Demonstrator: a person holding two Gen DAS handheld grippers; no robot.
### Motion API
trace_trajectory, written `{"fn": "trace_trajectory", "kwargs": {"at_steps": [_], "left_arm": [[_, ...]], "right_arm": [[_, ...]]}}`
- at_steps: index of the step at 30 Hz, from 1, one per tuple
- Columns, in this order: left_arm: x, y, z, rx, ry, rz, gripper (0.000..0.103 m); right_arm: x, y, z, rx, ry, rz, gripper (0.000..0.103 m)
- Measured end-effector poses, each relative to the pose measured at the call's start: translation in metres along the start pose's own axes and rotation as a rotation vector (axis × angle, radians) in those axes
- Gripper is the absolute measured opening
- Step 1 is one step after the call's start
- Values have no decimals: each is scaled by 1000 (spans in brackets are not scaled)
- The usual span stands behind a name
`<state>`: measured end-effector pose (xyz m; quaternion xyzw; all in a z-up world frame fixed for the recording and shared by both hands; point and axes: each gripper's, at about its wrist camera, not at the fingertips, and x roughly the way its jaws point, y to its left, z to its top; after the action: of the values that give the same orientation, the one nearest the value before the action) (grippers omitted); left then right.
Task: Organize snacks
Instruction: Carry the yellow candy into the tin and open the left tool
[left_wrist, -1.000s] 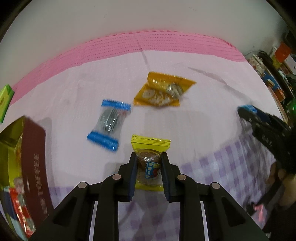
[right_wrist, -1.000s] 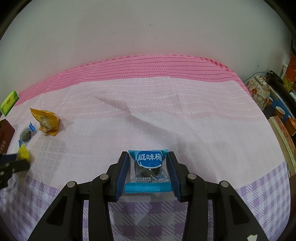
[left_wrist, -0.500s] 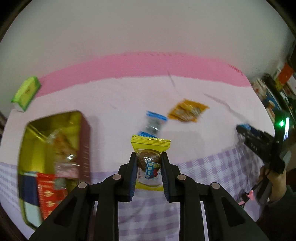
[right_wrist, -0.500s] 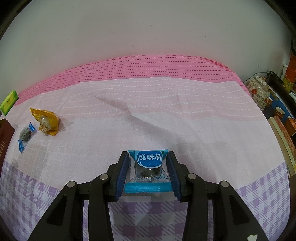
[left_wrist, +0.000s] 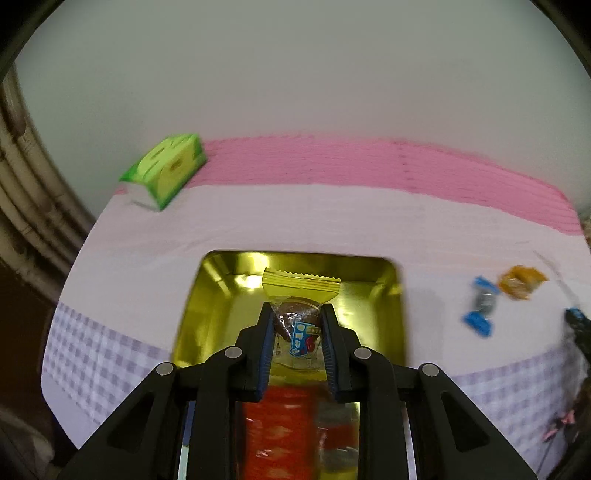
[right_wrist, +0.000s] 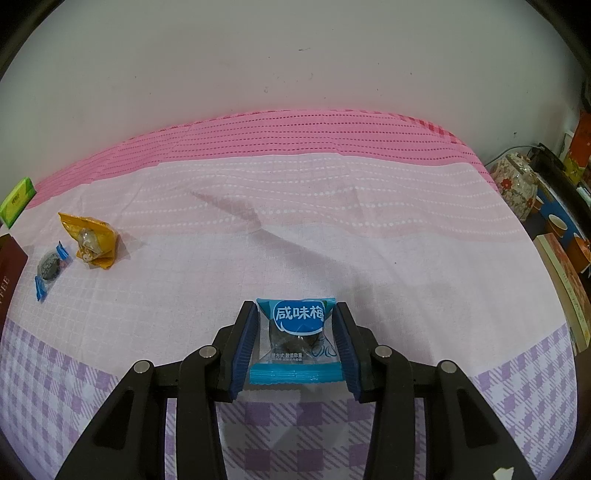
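Two pairs of tongs are each gripping one wrapped snack. From the left wrist view, the left tongs (left_wrist: 298, 326) are pinching a yellow-topped packet (left_wrist: 300, 295) between their blue pads, with a brown sweet showing through the clear wrapper. That packet is hanging over the open gold tin (left_wrist: 221, 295), which is sitting on the cloth-covered desk (left_wrist: 147, 240). Red wrappers (left_wrist: 280, 424) are lying in the near end of the tin, partly hidden behind the tongs. A green box (left_wrist: 166, 168) is resting at the far left of the desk, by the pink band of the cloth. To the right of the tin, a blue-ended candy (left_wrist: 482, 312) and an orange packet (left_wrist: 521, 282) are lying just beside each other, both blurred.

From the right wrist view, the right tongs (right_wrist: 295, 341) are clamping a blue plum packet (right_wrist: 297, 336) with white Chinese lettering, near the purple checked edge of the desk (right_wrist: 332, 221). The orange packet (right_wrist: 92, 240) and the blue-ended candy (right_wrist: 51, 264) are lying at the far left, well apart from these tongs. The green box (right_wrist: 16, 201) is showing at the left edge, and a brown corner of the tin (right_wrist: 9, 269) is showing just below it
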<state>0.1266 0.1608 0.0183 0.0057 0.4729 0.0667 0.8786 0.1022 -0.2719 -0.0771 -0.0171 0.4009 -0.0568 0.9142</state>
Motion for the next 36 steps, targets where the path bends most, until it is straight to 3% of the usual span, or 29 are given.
{"fn": "trace_trajectory", "kwargs": {"at_steps": [10,36], "left_arm": [[45,25,-9,-12,85,31,25],[72,29,-17,20,172,55,26]], "right_arm": [[0,0,0,0,0,0,39],[0,0,0,-2,0,0,39]]}}
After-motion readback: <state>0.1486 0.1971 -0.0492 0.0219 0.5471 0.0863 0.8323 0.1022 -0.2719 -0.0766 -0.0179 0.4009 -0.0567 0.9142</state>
